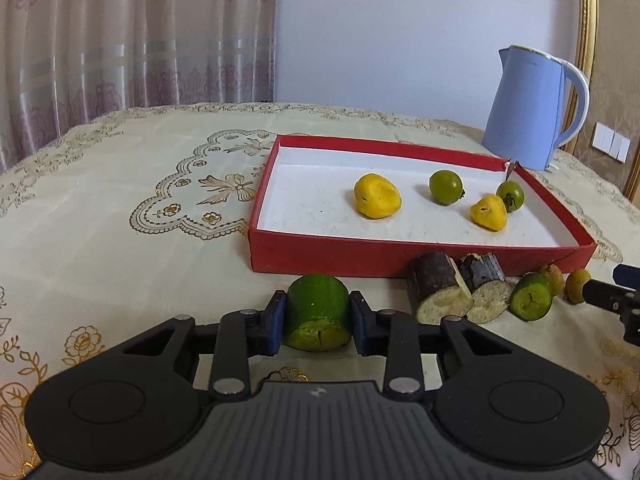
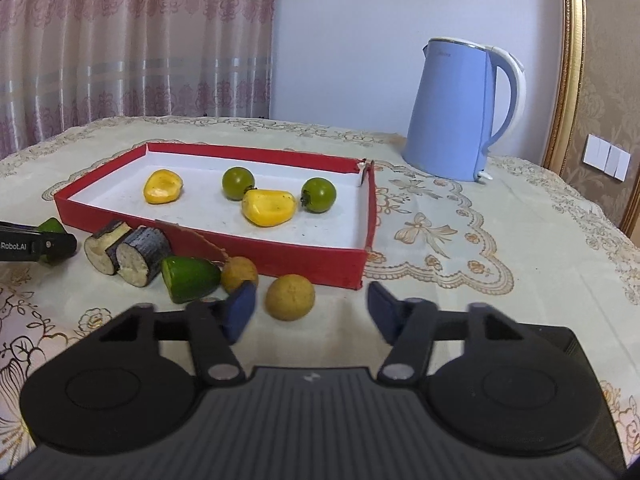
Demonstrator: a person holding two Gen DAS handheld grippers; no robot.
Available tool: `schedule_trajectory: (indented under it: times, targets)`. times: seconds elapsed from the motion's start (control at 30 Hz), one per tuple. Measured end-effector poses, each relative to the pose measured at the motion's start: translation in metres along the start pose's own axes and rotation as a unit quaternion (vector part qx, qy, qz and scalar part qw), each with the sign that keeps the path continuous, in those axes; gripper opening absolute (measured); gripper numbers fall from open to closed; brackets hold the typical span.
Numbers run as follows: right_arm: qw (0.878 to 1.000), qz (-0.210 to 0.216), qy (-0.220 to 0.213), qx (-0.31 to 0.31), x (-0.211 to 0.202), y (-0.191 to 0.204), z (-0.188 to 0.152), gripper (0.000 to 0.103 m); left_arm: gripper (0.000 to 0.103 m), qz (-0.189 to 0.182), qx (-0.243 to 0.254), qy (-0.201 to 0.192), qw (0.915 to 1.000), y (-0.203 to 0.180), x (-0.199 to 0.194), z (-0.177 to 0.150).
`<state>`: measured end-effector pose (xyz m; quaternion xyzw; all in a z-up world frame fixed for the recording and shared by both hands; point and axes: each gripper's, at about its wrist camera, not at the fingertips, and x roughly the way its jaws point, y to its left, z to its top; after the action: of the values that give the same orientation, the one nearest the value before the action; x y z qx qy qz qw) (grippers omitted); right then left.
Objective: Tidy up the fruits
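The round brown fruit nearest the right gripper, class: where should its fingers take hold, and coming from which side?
Grip the round brown fruit across its widest middle, coming from the near side, where the open right gripper already faces it. It is a ball, so probably only pads level with its centre will hold; the table in front is free, with the red tray behind.

- right gripper (image 1: 624,306): cut off by the left wrist view's right edge; fingers unseen there.
- green cucumber piece (image 2: 50,226): mostly hidden behind the left gripper (image 2: 38,245) in the right wrist view.
- kettle (image 2: 460,110) lettering: too small to read.

Clothed table (image 2: 500,248) (tray (image 2: 280,254), kettle (image 2: 452,112))
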<state>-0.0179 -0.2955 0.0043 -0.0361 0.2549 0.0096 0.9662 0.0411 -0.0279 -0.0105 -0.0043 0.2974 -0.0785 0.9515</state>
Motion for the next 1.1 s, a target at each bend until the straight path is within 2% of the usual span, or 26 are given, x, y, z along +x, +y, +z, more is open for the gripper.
schedule_trajectory:
  times: [0.2,0.37,0.4,0.47,0.5,0.57,0.63,0.7,0.77,0.87,1.1]
  targets:
    - [1.000,0.009,-0.003,0.000,0.002,0.000,0.001,0.054,0.032,0.002,0.003,0.001,1.0000,-0.004,0.001,0.000]
    - [1.000,0.010,0.012,-0.009,0.008,0.003,0.003,0.054,0.033,-0.002,0.001,0.002,1.0000,-0.004,0.001,0.000]
    - [1.000,0.013,0.014,-0.010,0.009,0.004,0.003,0.054,0.038,-0.007,0.000,0.002,1.0000,-0.003,0.001,0.000]
    - [1.000,0.019,0.018,-0.009,0.011,0.004,0.004,0.054,0.056,-0.012,0.003,0.003,0.9999,-0.003,0.000,0.000]
    - [1.000,0.020,0.021,-0.009,0.012,0.004,0.004,0.054,0.067,-0.002,0.005,0.003,1.0000,-0.004,0.000,0.000]
    - [1.000,0.020,0.023,-0.010,0.013,0.004,0.004,0.055,0.071,0.012,0.000,0.001,0.9999,-0.003,0.000,0.001]
    - [1.000,0.015,0.021,-0.012,0.013,0.005,0.004,0.064,0.071,0.007,-0.006,0.002,1.0000,0.000,0.001,0.001]
    - [1.000,0.012,0.013,-0.010,0.010,0.004,0.004,0.090,0.071,0.007,-0.007,0.002,1.0000,0.001,0.001,0.001]
    - [1.000,0.005,0.001,-0.006,0.006,0.003,0.003,0.100,0.071,0.008,-0.005,0.003,1.0000,0.000,0.001,0.001]
    - [1.000,0.009,-0.004,0.001,0.005,0.000,0.003,0.103,0.071,0.006,-0.005,0.004,1.0000,0.001,0.002,0.001]
    - [1.000,0.006,-0.013,0.008,0.001,-0.001,0.003,0.103,0.073,0.003,-0.002,0.004,1.0000,0.001,0.003,0.002]
